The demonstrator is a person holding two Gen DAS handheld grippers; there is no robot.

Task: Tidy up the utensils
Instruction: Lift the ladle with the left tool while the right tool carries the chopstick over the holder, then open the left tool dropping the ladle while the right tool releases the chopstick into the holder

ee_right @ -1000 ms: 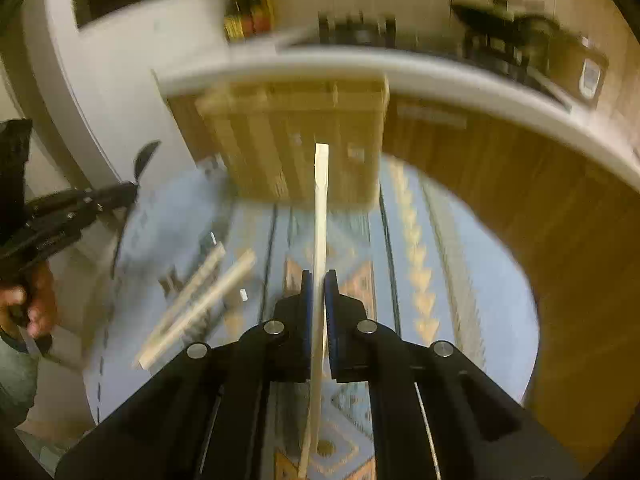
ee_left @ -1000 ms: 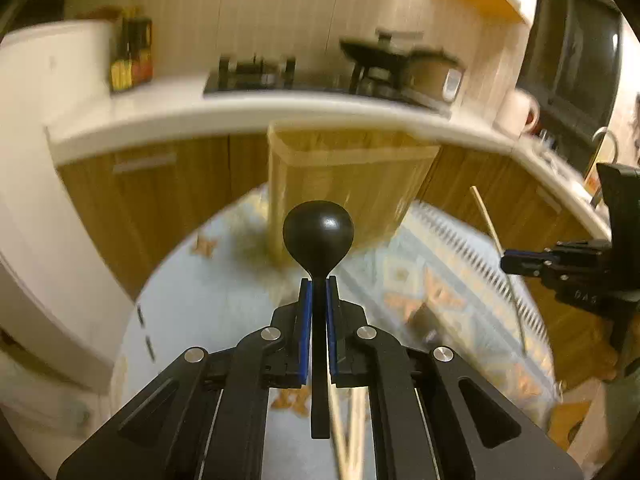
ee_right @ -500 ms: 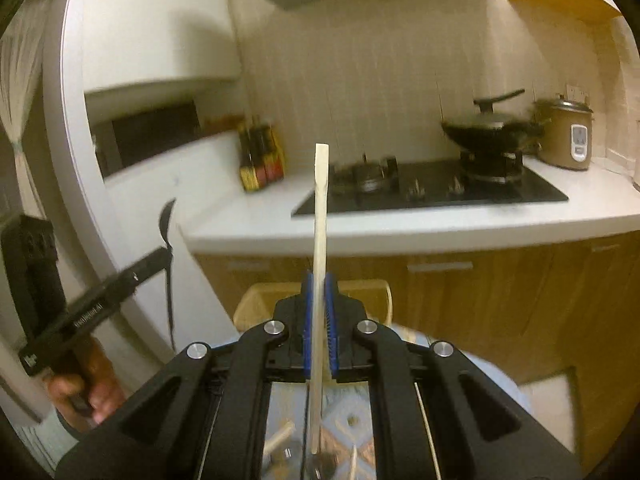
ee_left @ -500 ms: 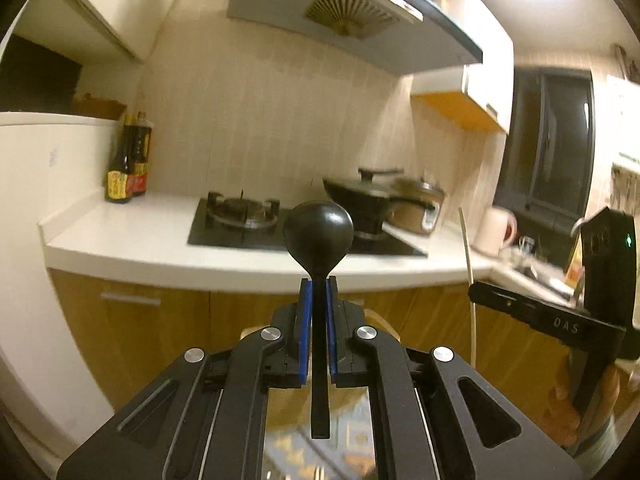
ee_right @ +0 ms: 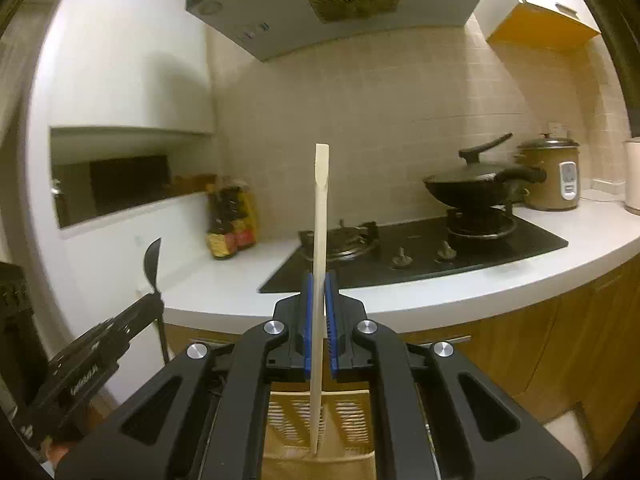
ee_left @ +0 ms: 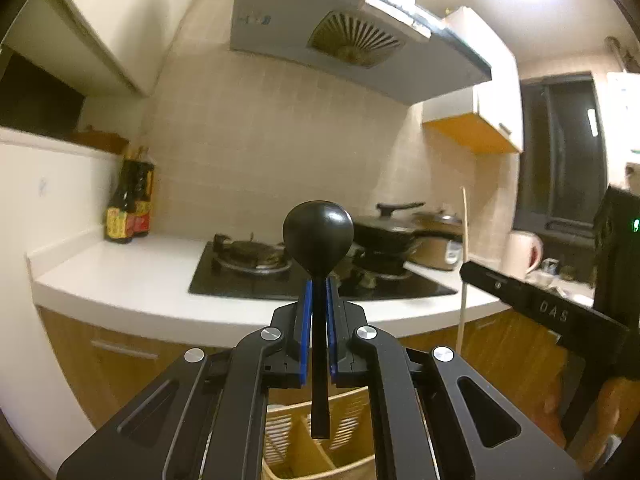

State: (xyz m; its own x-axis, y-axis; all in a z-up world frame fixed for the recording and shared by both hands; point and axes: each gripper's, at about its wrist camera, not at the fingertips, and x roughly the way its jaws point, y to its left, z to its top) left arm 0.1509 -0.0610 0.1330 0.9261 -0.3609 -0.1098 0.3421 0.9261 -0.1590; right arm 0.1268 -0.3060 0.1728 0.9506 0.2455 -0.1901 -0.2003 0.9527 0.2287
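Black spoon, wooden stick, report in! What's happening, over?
Left gripper shut on black spoon. Right gripper shut on wooden stick. Both upright above the wooden holder. Nothing in the way. Over.

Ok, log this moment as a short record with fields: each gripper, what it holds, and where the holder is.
left gripper: shut on black spoon, bowl end up
right gripper: shut on wooden chopstick, upright
wooden utensil holder: below both grippers, divided compartments, slotted walls
background: gas stove with lidded wok, sauce bottles on white counter
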